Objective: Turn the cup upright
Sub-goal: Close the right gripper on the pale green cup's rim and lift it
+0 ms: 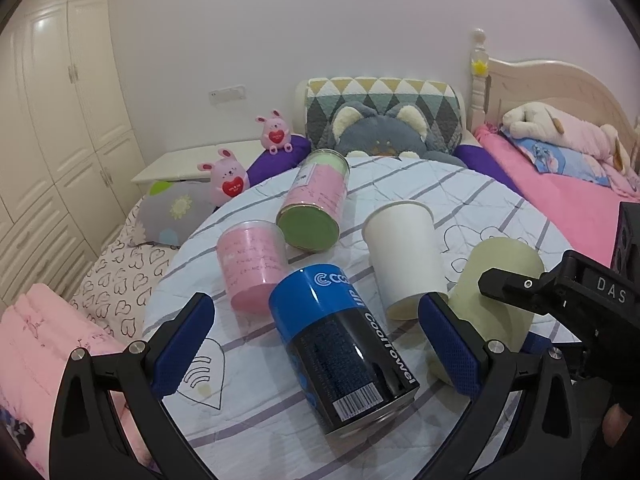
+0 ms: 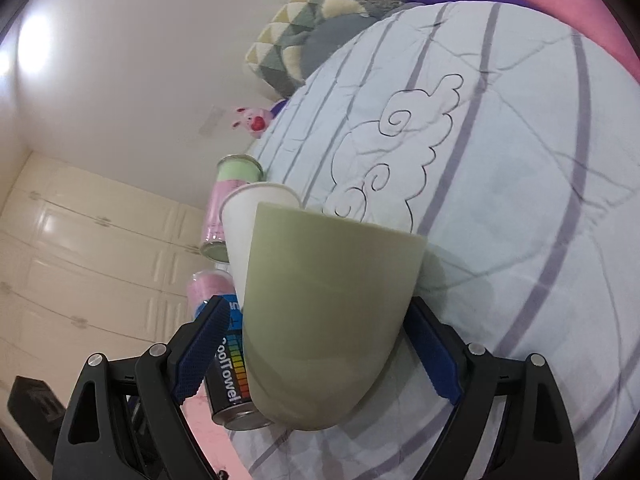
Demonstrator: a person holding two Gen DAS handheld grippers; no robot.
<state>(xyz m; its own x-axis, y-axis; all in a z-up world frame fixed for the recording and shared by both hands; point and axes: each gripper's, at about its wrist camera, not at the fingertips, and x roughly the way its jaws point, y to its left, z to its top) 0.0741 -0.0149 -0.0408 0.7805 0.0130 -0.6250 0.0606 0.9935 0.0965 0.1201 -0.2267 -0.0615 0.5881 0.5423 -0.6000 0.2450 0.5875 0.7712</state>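
Left wrist view: left gripper [image 1: 316,346] spread wide over a blue can [image 1: 340,344], holding nothing. At 3 o'clock, green cup [image 1: 496,300] lies sideways. Right wrist view: right gripper [image 2: 320,356] straddles the cup [image 2: 328,316], apparently not yet clamped, likely to turn it upright.

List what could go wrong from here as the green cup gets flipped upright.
1. The right hand-held gripper straddles the green cup, but its pads look barely seated on the smooth, tapered wall, so the cup could slip mid-turn.
2. The white paper cup and the blue Cool Towel can lie close beside it; swinging the cup may knock or roll them.
3. The quilt is soft, so the cup may tip once set down.
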